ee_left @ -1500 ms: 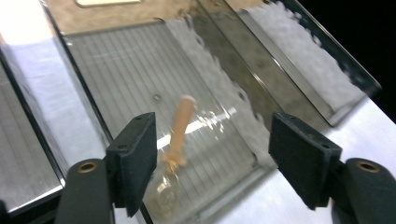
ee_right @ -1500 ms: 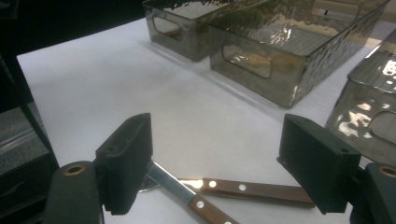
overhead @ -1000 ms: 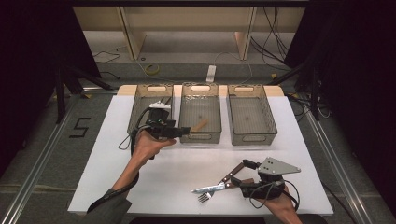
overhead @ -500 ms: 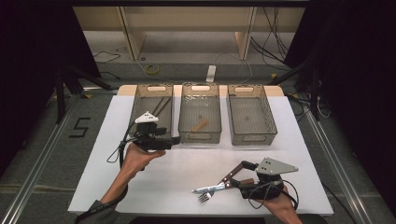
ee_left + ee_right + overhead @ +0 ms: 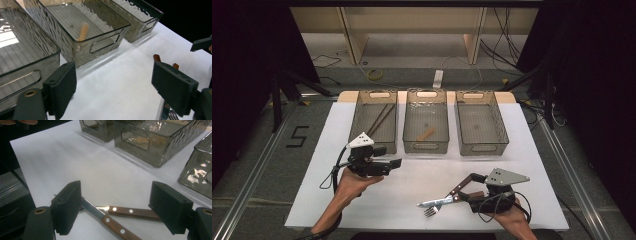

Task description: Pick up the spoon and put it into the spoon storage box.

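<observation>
High view – change: your left gripper (image 5: 396, 163) has pulled back from the middle bin (image 5: 426, 145), where a wooden stick (image 5: 428, 134) lies; fingers released, empty, so that drop looks done.
Left gripper view – next: knife and fork lie beyond your right finger (image 5: 172, 87).
Right gripper view – cutlery: right gripper (image 5: 113, 207) spread, grasping nothing; knife (image 5: 110, 222) and fork (image 5: 130, 211) lie on the desk (image 5: 75, 162) between the fingers, wooden handles toward your right finger, blade and tines past your left.

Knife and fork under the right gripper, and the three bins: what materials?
Knife and fork: shiny metal, likely steel, mirror glare; brown wood-look handles with pale rivets. Bins: smoky see-through plastic, apparently, with rippled walls and moulded handle slots.
</observation>
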